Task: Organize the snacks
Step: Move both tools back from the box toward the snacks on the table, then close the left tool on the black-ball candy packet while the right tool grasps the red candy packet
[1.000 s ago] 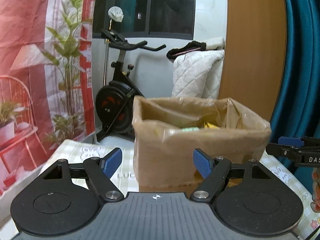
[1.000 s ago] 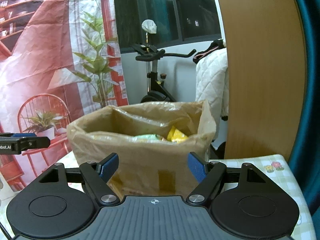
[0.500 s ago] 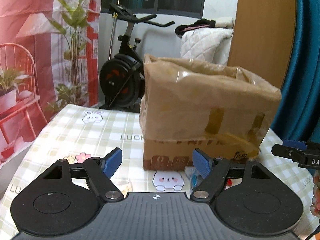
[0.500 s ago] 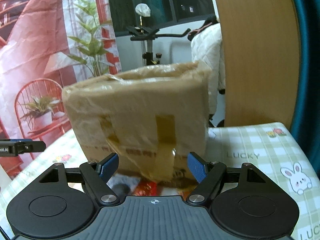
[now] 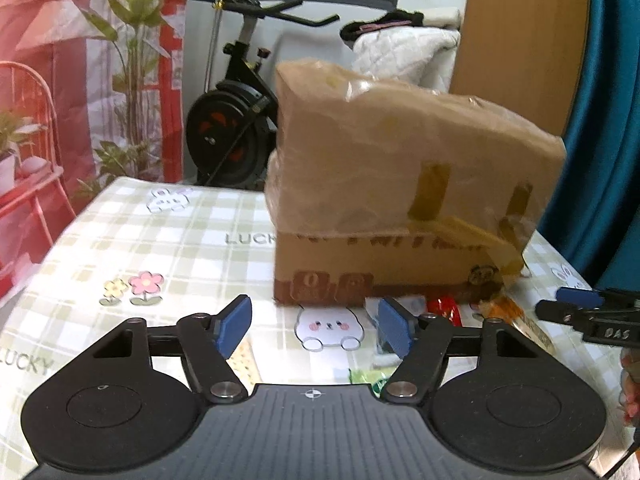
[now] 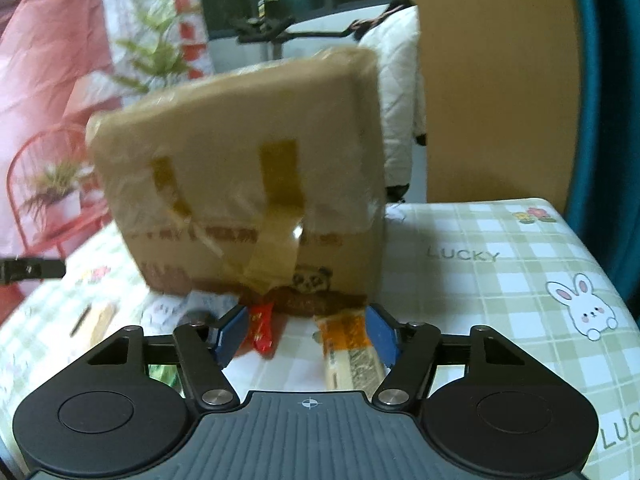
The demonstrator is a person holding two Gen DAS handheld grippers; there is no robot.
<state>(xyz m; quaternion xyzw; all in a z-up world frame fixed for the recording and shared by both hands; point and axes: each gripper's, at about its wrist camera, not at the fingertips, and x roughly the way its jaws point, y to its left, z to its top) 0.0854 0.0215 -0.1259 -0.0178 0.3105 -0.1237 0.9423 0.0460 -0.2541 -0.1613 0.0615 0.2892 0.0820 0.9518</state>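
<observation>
A taped cardboard box (image 5: 400, 184) lined with a plastic bag stands on the checked tablecloth (image 5: 160, 240); it also shows in the right wrist view (image 6: 248, 184). Snack packets lie in front of it: a red one (image 6: 262, 328), an orange and white one (image 6: 350, 344), a green one (image 5: 366, 376). My left gripper (image 5: 314, 326) is open and empty above the cloth, short of the box. My right gripper (image 6: 306, 334) is open and empty, with the red and orange packets between and just beyond its fingers. The right gripper's tip shows in the left wrist view (image 5: 576, 308).
An exercise bike (image 5: 236, 128) and a red plant-print backdrop (image 5: 60, 60) stand behind the table. A wooden panel (image 6: 492, 80) and a teal curtain (image 5: 608, 120) are at the right. A yellowish packet (image 6: 100, 320) lies at the left of the cloth.
Both grippers have dropped from above the box's open top to near the tabletop. The box's inside has gone out of sight and the packets on the cloth have come into view.
</observation>
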